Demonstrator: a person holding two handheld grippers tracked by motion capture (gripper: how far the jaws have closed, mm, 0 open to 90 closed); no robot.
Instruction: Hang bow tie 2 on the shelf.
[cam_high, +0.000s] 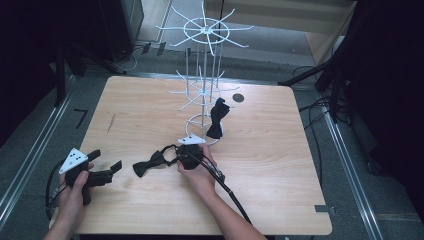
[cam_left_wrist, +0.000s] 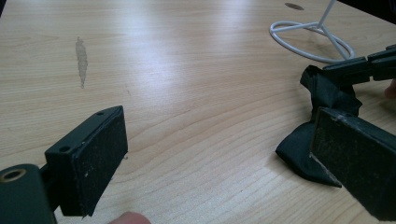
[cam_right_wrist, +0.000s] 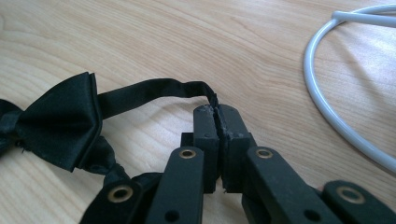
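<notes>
On the pale wooden table (cam_high: 280, 165), before the white wire rack (cam_high: 204, 75), lies a black fabric bow tie (cam_high: 150, 164). The right tongs (cam_right_wrist: 217, 112) are clamped on its strap; the left tongs (cam_left_wrist: 219, 154) gape wide, empty, just beside it.

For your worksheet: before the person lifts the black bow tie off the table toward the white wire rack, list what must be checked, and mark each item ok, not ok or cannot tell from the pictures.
1. Right gripper shut on the strap of the bow tie: ok, pinched at the tips.
2. Grip deep enough to hold: cannot tell; only the strap's edge sits between the pads.
3. Left gripper open and apart from the tie: ok.
4. Rack upright on the table: ok.
5. Free hook on the rack: ok; one other bow tie hangs there.
6. Cable clear of the tie: ok.
</notes>
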